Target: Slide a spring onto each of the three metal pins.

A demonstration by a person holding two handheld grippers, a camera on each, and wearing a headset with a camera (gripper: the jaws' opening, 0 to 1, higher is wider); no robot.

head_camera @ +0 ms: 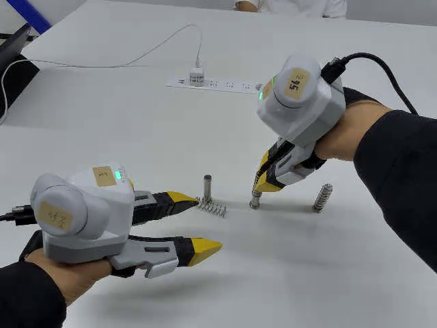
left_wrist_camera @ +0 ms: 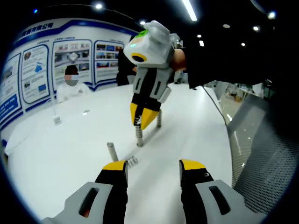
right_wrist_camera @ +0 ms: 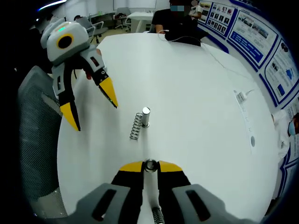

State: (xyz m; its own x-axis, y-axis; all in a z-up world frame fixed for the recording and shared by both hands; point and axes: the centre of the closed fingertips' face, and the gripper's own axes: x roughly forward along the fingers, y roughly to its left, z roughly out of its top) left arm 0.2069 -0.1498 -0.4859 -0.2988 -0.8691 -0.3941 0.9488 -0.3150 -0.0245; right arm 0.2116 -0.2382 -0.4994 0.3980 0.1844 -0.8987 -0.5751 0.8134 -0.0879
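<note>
Three short metal pins stand on the white table (head_camera: pixel 123 130). The left pin (head_camera: pixel 207 186) (right_wrist_camera: pixel 145 116) (left_wrist_camera: pixel 111 150) is bare, and a loose spring (head_camera: pixel 213 207) (right_wrist_camera: pixel 136 126) (left_wrist_camera: pixel 132 161) lies at its foot. My right gripper (head_camera: pixel 263 184) (right_wrist_camera: pixel 149 165) points down over the middle pin (head_camera: pixel 255 200) (left_wrist_camera: pixel 138 137), its jaws shut on a spring that sits over this pin. The right pin (head_camera: pixel 322 197) (left_wrist_camera: pixel 159 119) wears a spring. My left gripper (head_camera: pixel 203 222) (left_wrist_camera: pixel 154 165) hovers open just left of the loose spring, holding nothing.
A white power strip (head_camera: pixel 212 85) with a plugged cable lies farther back on the table. A person (head_camera: pixel 293 5) sits at the far edge. A mesh chair (right_wrist_camera: pixel 37 140) stands beside the table. Bare tabletop surrounds the pins.
</note>
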